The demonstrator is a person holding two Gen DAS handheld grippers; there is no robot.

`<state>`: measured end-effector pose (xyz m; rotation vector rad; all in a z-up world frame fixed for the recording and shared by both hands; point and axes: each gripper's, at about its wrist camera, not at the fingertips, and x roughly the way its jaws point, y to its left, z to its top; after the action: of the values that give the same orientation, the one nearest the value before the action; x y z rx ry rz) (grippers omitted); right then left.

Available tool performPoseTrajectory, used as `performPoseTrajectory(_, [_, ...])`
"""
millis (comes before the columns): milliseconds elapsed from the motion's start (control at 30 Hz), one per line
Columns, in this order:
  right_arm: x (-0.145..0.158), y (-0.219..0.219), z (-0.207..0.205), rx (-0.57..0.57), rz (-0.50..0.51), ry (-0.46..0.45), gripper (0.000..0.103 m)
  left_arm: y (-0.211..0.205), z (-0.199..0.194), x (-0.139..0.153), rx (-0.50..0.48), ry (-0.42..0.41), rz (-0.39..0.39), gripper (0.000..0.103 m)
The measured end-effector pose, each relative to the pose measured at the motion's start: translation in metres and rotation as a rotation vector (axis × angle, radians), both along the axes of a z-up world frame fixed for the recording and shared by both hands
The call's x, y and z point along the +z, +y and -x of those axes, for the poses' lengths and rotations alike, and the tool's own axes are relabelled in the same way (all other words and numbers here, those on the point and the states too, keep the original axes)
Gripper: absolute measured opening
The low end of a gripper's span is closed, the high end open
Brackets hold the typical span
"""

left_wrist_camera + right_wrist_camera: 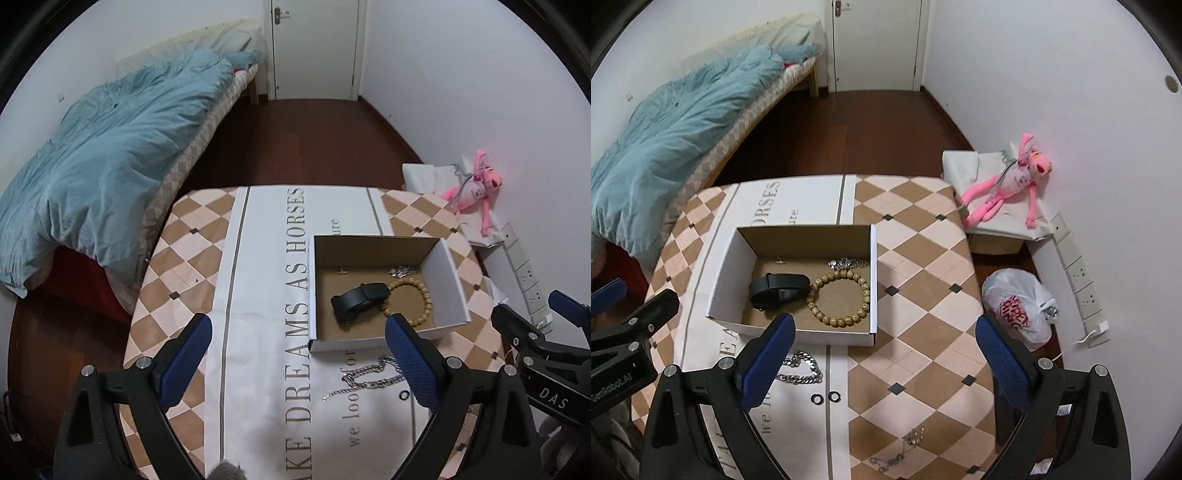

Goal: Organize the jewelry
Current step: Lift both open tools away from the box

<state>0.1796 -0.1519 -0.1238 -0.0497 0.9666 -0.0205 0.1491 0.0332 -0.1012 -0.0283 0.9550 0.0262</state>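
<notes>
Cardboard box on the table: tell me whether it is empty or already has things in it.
Not empty. The open box holds a wooden bead bracelet, a black band and a silver piece on its floor.

white walls (1015, 74) and a closed white door (314, 48) bound a dark wood floor (314, 147). a bed (207, 122) with a blue quilt (110, 155) lines the left wall.

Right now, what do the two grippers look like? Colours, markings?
Both alike: left gripper and right gripper have black plastic frames with silver screws and blue textured pads on the jaws. White lettering on the bodies: "DAS" on the right, "GenRobot.AI" on the left.
</notes>
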Motion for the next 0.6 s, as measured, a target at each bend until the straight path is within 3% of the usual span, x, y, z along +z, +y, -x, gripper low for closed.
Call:
performPoseTrajectory(367, [0.038,-0.001,0.033,-0.006,-0.045,-0.074,0.099,-0.002,0.028,0.033,0.015,-0.075,0.007,0.096])
performPoseTrajectory(467, [0.026,-0.003,0.036,-0.004,-0.055,-0.044,0.099,0.000,0.030,0.025,0.037,-0.063,-0.019,0.096])
performPoseTrajectory(600, [-0.017,-0.003,0.039,0.012,-0.092,0.047,0.099,0.003,0.032,-0.008,0.050,0.007,-0.045,0.096])
